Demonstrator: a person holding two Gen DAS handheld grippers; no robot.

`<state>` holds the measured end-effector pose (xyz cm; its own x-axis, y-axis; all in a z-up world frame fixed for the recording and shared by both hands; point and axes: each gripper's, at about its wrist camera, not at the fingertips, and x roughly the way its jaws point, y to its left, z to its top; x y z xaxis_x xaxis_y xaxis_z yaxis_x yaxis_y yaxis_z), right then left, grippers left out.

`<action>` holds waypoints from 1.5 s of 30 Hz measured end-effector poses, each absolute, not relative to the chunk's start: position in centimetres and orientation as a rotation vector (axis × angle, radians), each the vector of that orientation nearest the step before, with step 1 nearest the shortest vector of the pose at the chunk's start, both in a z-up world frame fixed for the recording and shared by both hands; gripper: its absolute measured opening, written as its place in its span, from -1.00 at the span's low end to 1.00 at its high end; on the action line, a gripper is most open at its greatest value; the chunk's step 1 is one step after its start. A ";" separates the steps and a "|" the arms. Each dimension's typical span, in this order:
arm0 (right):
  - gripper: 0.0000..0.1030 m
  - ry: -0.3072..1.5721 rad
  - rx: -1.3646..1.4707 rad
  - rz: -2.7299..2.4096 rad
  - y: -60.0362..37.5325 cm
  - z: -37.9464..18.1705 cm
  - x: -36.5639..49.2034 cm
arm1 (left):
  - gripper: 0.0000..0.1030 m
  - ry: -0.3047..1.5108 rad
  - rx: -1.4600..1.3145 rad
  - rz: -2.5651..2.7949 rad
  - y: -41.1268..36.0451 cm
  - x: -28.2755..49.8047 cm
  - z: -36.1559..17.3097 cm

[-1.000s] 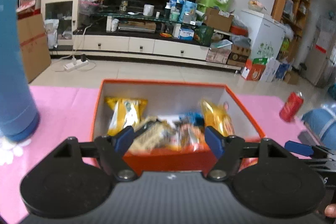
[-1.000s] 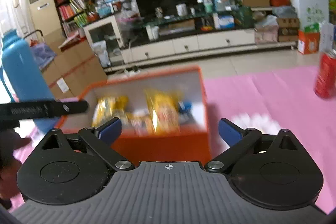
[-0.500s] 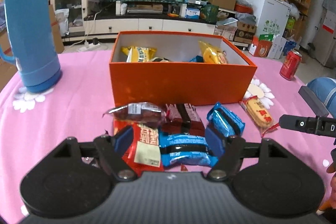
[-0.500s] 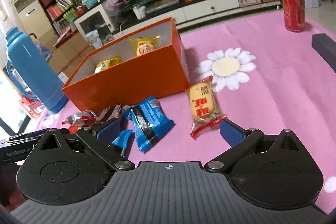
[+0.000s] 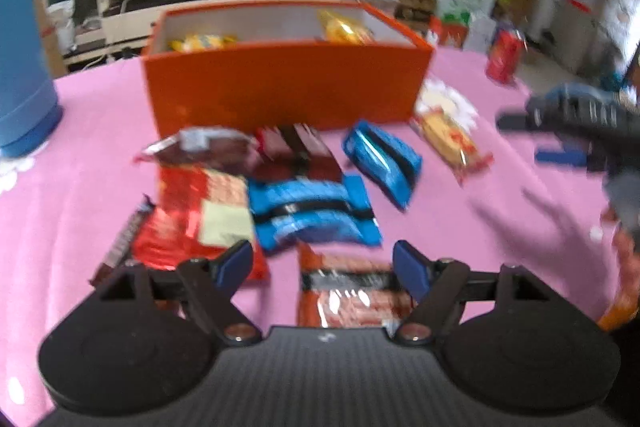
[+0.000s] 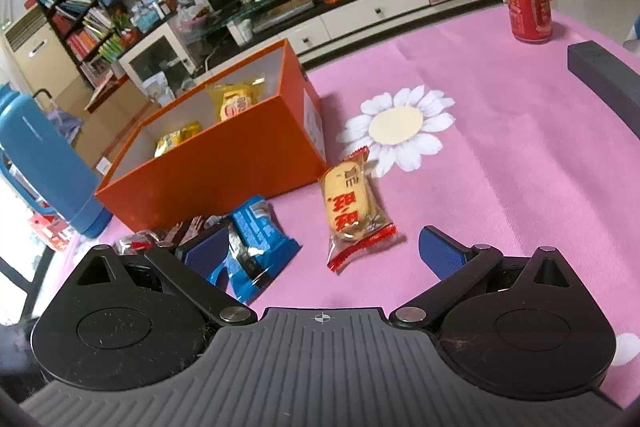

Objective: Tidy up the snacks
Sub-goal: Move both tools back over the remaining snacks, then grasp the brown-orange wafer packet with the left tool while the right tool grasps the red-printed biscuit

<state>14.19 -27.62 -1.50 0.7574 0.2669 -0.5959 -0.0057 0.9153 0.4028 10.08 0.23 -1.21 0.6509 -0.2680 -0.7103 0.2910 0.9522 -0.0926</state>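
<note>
An open orange box (image 5: 280, 87) with yellow snack packs inside stands on the pink tablecloth; it also shows in the right wrist view (image 6: 224, 163). Several loose snacks lie in front of it: a red pack (image 5: 192, 215), blue packs (image 5: 308, 215) (image 5: 384, 159), a dark pack (image 5: 200, 147), and an orange-red pack (image 5: 348, 291) between my left fingers. My left gripper (image 5: 324, 263) is open and empty above that pack. My right gripper (image 6: 324, 251) is open and empty, just before a yellow cake pack (image 6: 352, 211) and a blue pack (image 6: 256, 239).
A blue thermos (image 5: 20, 39) stands at the left, also in the right wrist view (image 6: 44, 163). A red can (image 6: 528, 3) stands at the far right. A dark bar (image 6: 604, 79) lies at the right edge. The right gripper shows blurred in the left view (image 5: 576, 131).
Both grippers have pulled back from over the box to the table's near side. The left view now looks down on more loose snacks, and the right gripper has come closer to the yellow cake pack.
</note>
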 end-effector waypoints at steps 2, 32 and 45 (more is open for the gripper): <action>0.79 0.693 0.386 0.145 -27.8 -1.4 14.3 | 0.46 0.811 0.074 -0.310 -0.7 10.1 -1.9; 0.69 0.818 -0.079 0.806 -8.6 -3.6 7.5 | 0.47 0.786 -0.216 -0.091 11.4 5.4 0.0; 0.73 0.675 0.077 0.599 -21.7 1.2 7.5 | 0.58 0.902 -0.306 -0.145 4.6 6.3 -2.3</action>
<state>7.53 -21.67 1.17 0.6202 0.5444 -0.5648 -0.4960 0.8300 0.2553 6.33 4.60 -2.31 0.6142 -0.2508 -0.7482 -0.0044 0.9471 -0.3211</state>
